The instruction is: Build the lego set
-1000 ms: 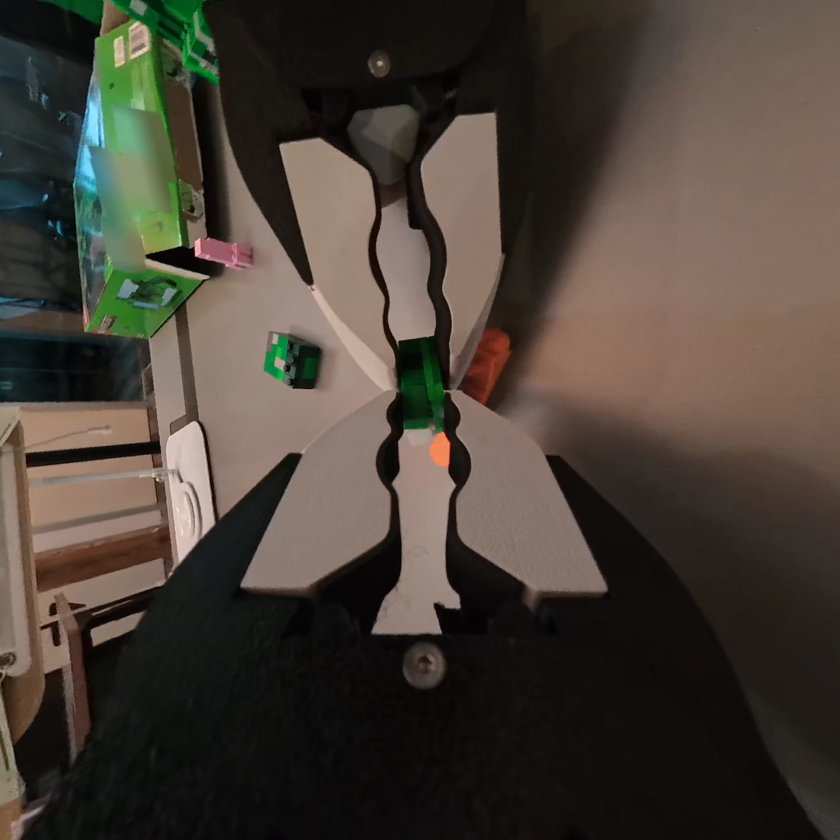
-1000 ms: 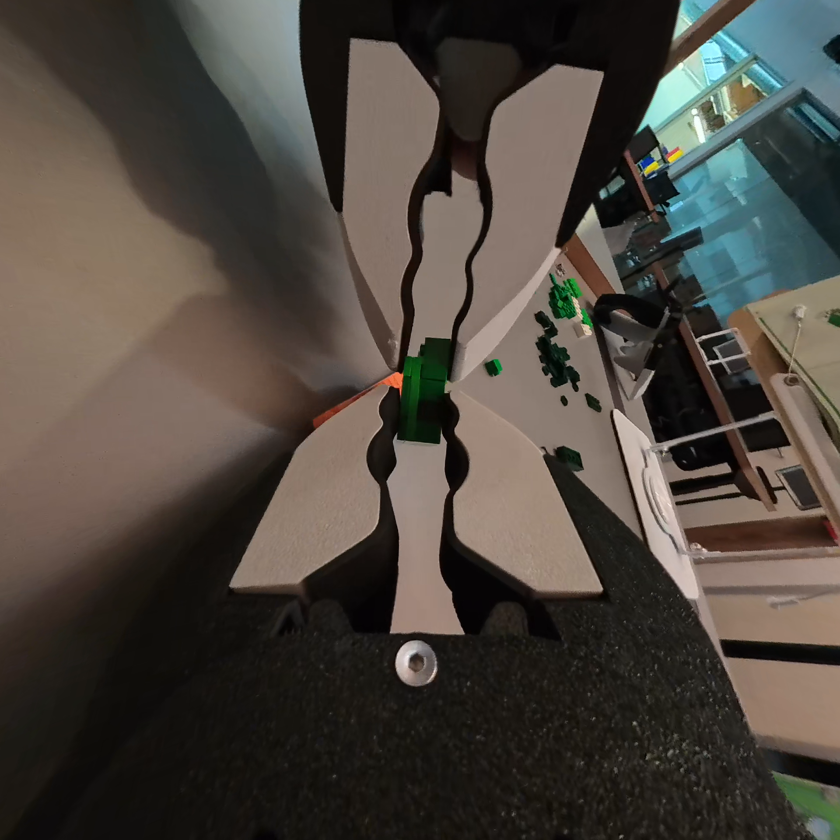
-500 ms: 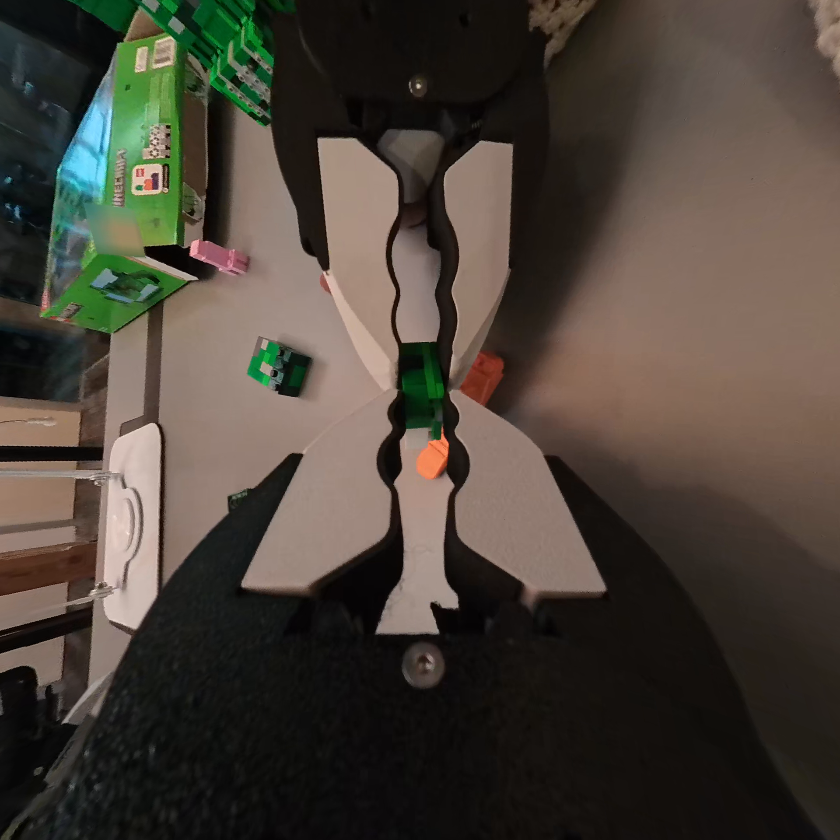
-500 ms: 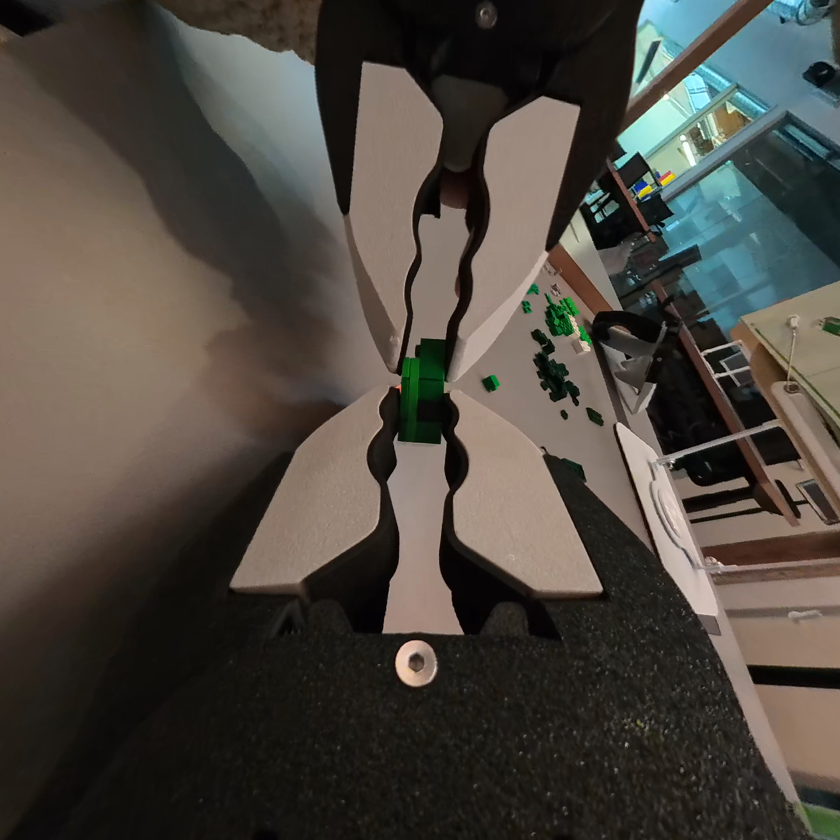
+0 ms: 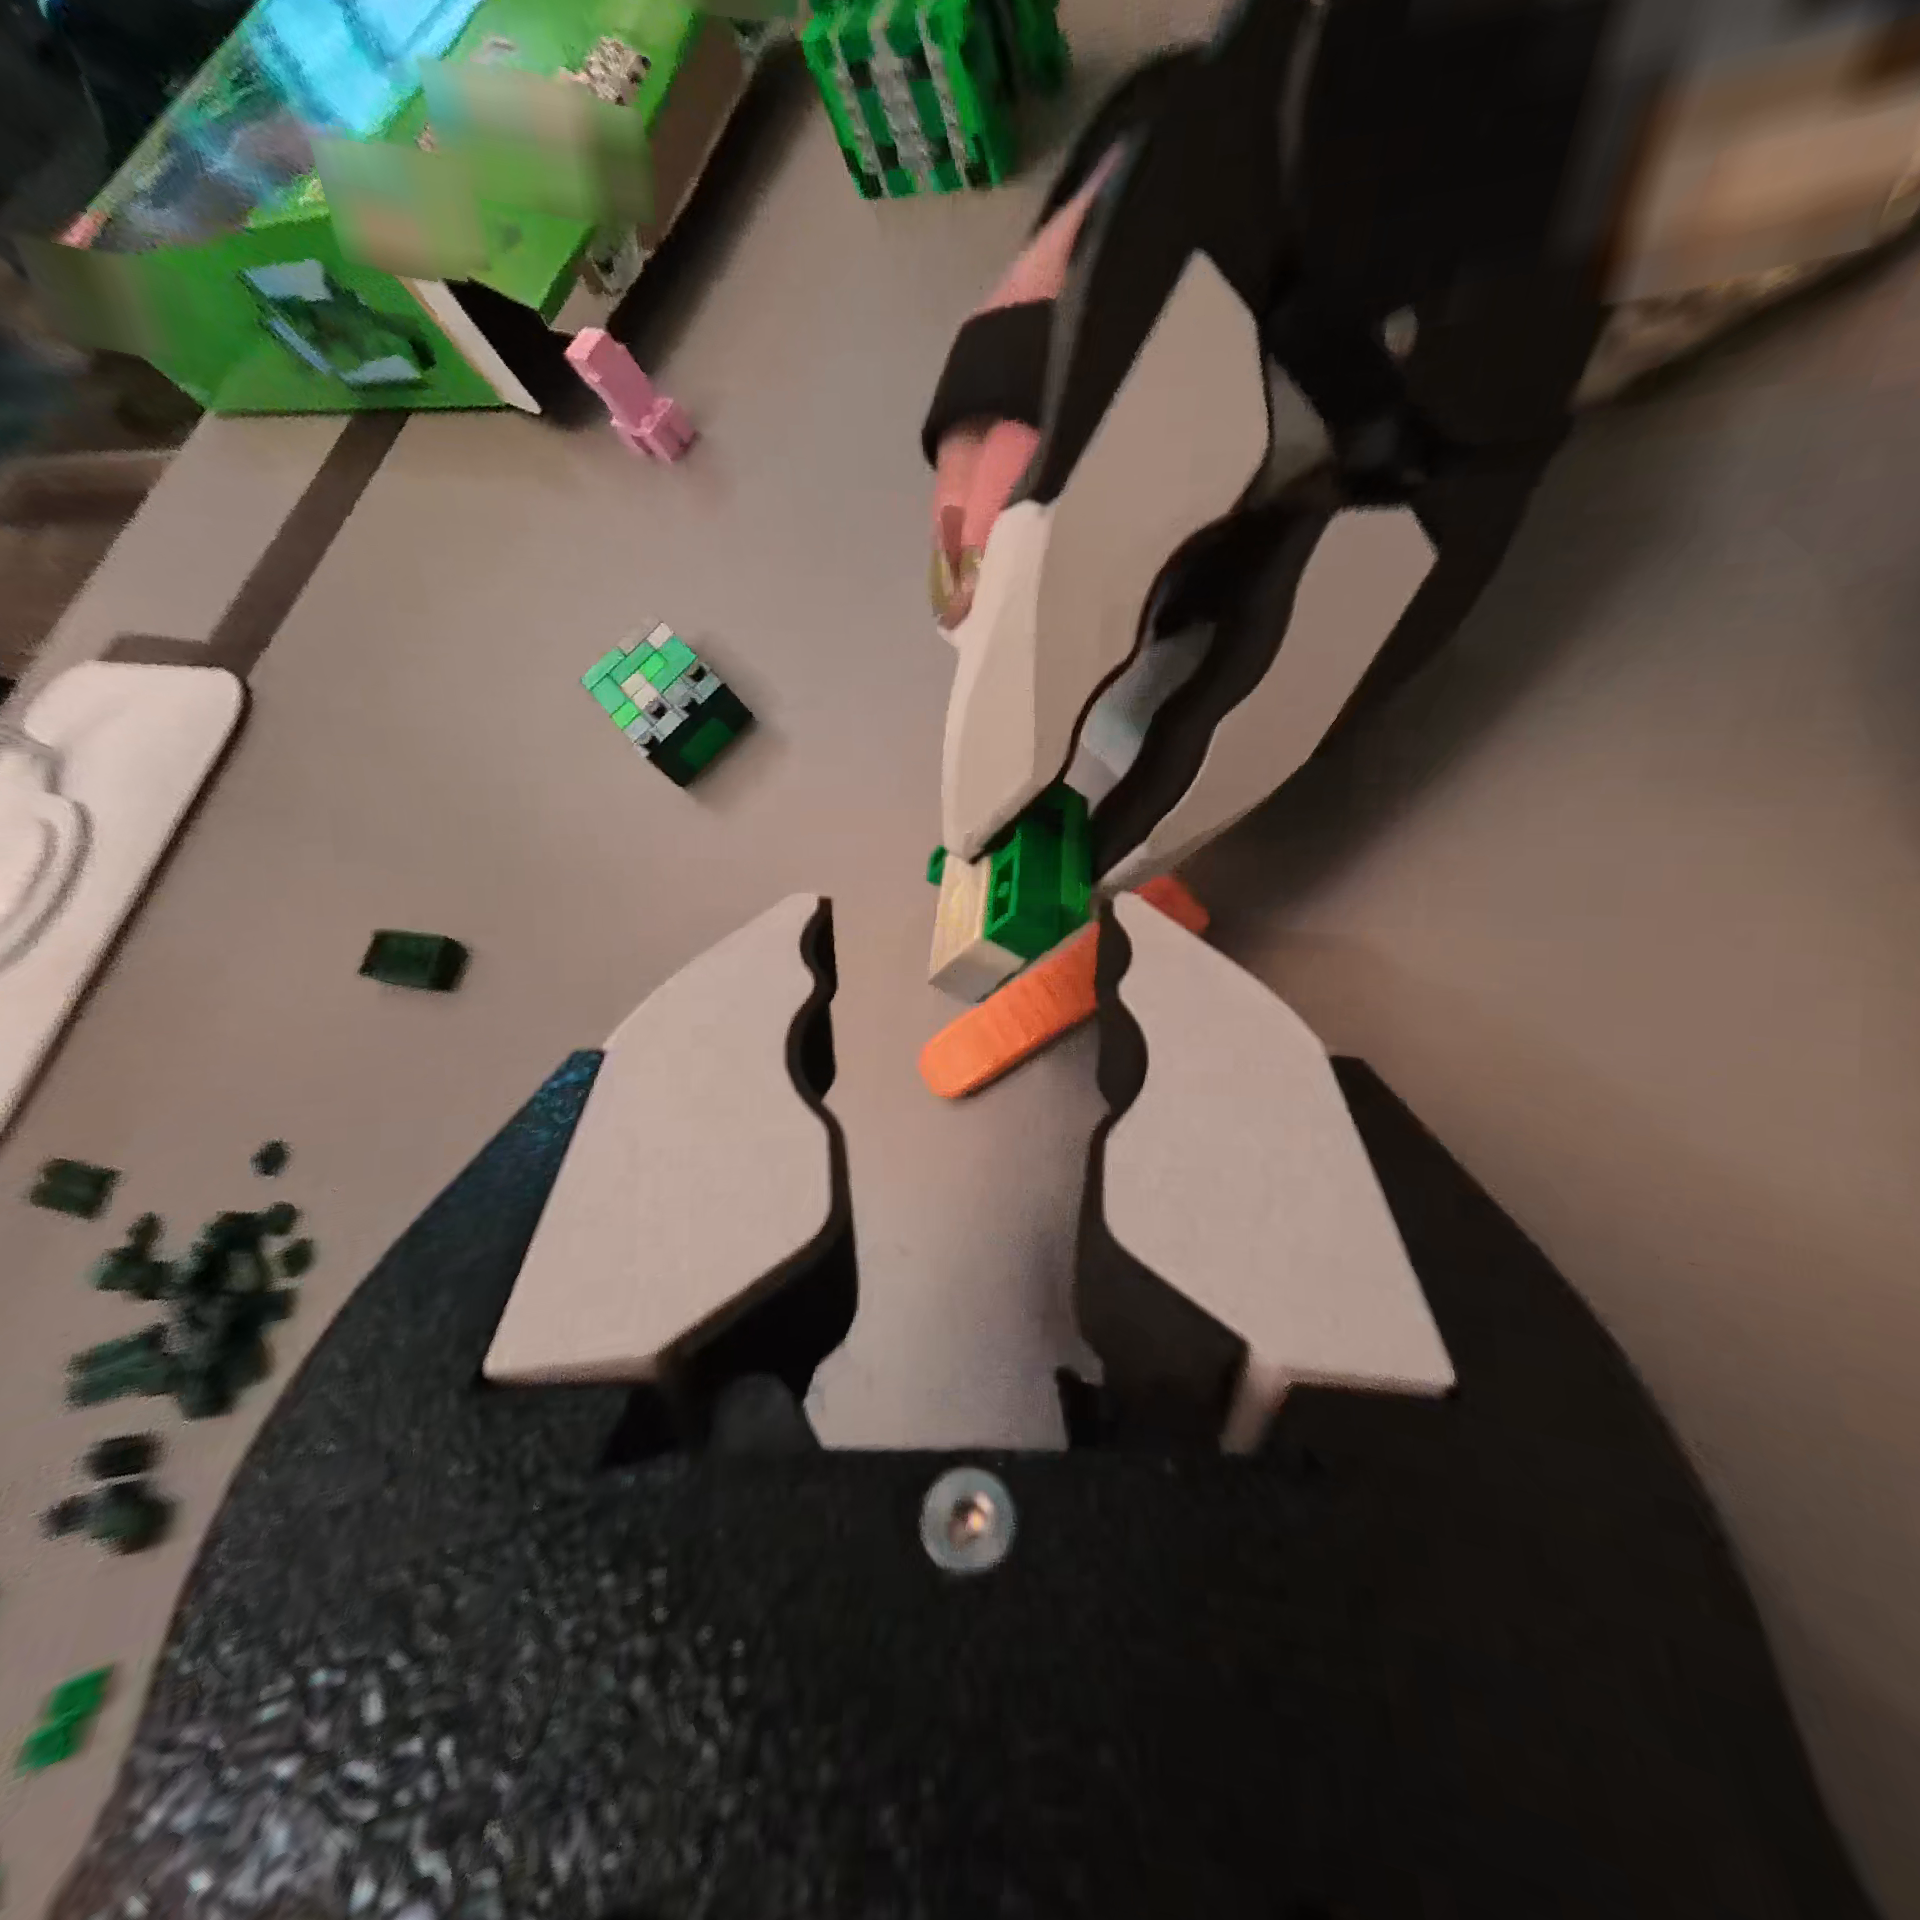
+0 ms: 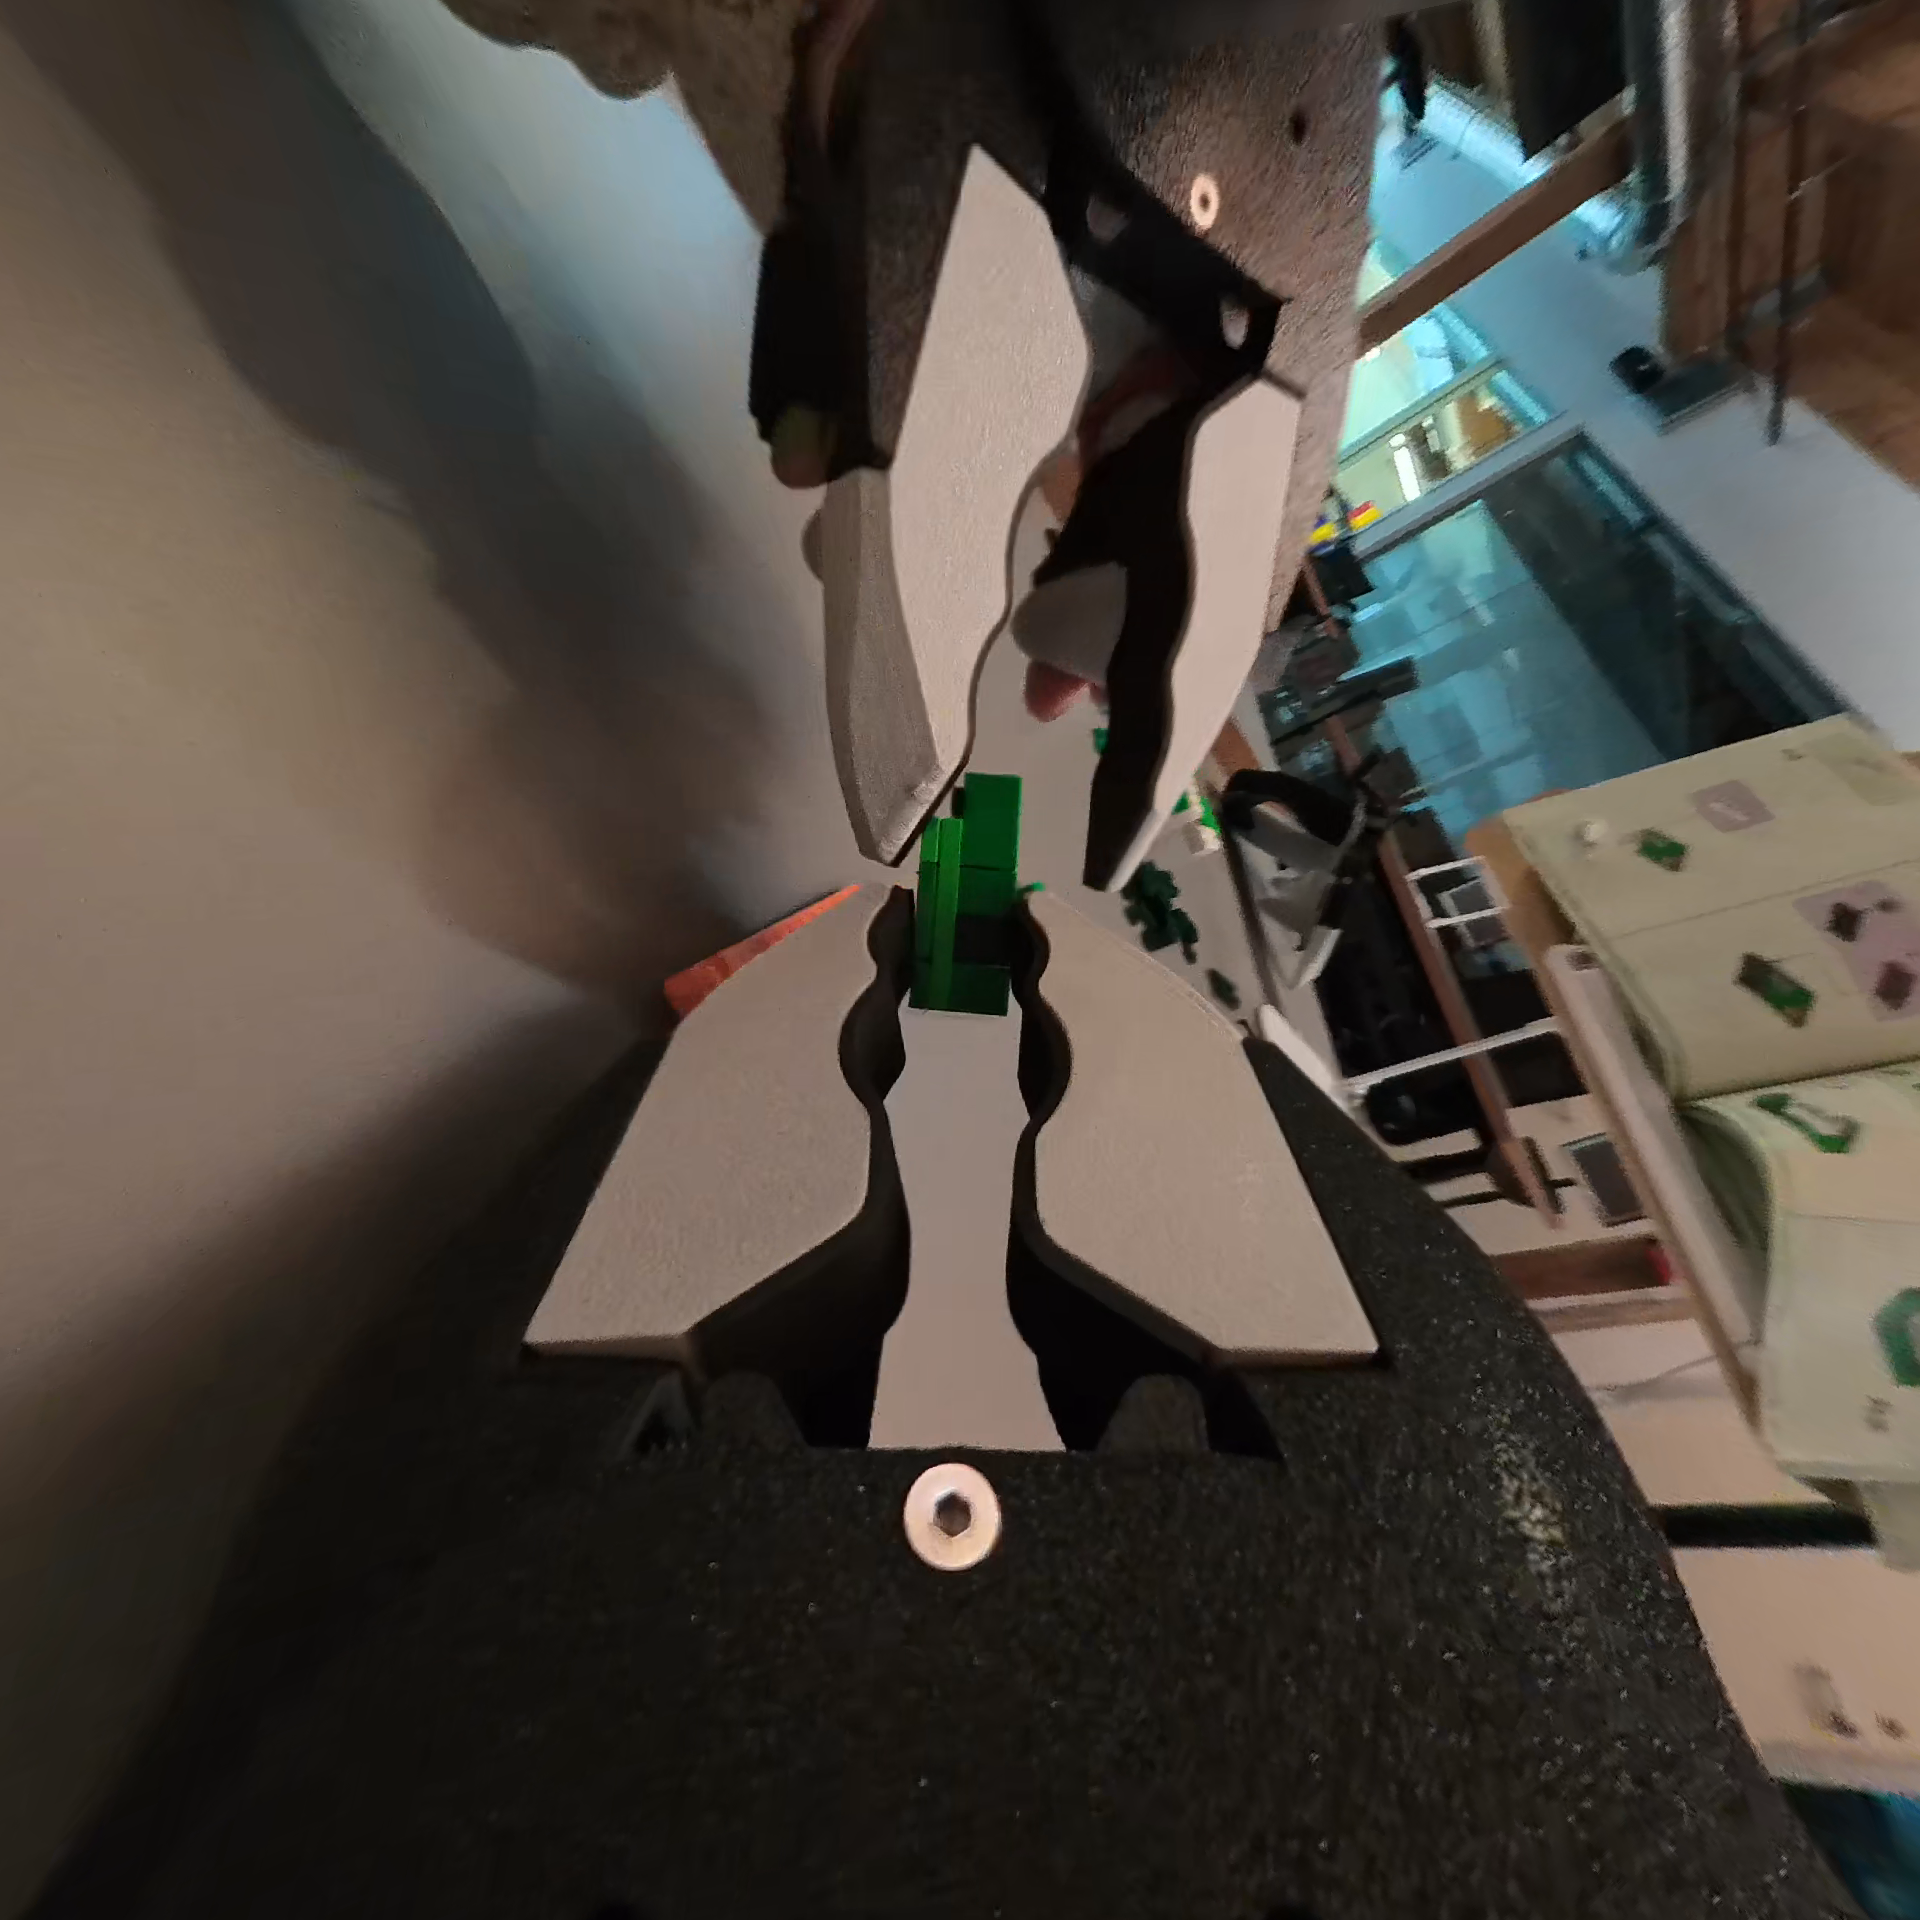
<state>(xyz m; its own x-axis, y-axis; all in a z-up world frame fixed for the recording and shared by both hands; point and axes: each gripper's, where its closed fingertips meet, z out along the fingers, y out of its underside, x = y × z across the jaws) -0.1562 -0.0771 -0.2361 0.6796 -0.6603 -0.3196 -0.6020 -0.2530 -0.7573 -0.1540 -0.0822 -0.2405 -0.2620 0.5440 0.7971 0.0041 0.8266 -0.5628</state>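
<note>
- My left tongs (image 5: 966,914) are standing wide open, gripping nothing, with their tips just short of the green brick block (image 5: 1023,883).
- My right tongs (image 6: 961,914) are pinching the green brick block (image 6: 961,920) between their tips; in the left wrist view the same tongs (image 5: 1039,842) are reaching in from above and clamping the block's far end.
- The block is showing a pale grey face toward the left camera and is sitting directly over an orange strip (image 5: 1023,1013) that is lying flat on the bench (image 5: 499,852); I cannot tell whether the two are touching.
- A small green-and-black cube build (image 5: 670,712) is resting on the bench well to the left of the block.
- A pink brick figure (image 5: 629,395) is lying beside a green box (image 5: 343,312) at the far left edge.
- Loose dark green pieces (image 5: 177,1320) are scattered near the left tongs' body.
- A striped green brick build (image 5: 925,83) is standing at the far end of the bench.
- In the right wrist view, more dark green pieces (image 6: 1158,909) are lying beyond the tongs.
</note>
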